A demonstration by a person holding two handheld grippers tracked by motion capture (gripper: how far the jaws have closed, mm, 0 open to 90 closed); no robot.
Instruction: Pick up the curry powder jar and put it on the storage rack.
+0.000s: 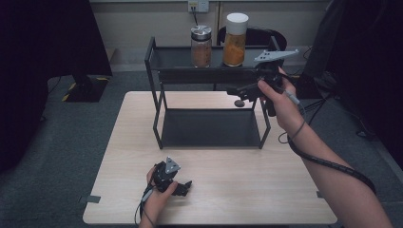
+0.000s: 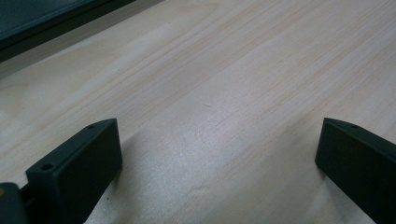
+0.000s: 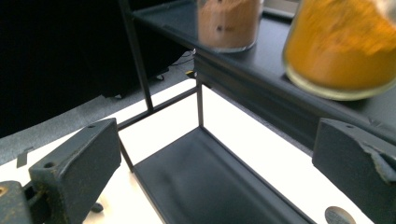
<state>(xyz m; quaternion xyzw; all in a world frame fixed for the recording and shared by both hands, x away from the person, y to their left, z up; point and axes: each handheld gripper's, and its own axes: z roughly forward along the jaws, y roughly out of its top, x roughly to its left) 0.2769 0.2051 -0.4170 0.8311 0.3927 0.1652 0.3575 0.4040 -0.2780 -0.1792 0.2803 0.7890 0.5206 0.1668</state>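
Jars are what we are working with: the orange-filled jar [image 1: 235, 40] with the white lid and the brown-filled jar [image 1: 201, 46] with the metal lid stand upright side by side on the top shelf of the black rack [image 1: 157, 102] at the back of the table [image 1: 119, 156]. Our right gripper [image 1: 239, 91] hangs just in front of that shelf's right end, below the orange jar, with its jaws wide apart and nothing between them; in the right gripper view the orange jar [image 3: 343, 44] sits up and to the right of the gap, the brown jar [image 3: 229, 23] farther off. Our left gripper [image 1: 183, 188] rests low on the table near the front edge, jaws also apart and empty. We judge the risk to be in the approach: coming up too low, a jaw could knock the shelf's front lip, and a sideways nudge could tip the tall orange jar into its neighbour or off the back. A small dark disc [image 1: 239, 103] lies on the table beneath the gripper
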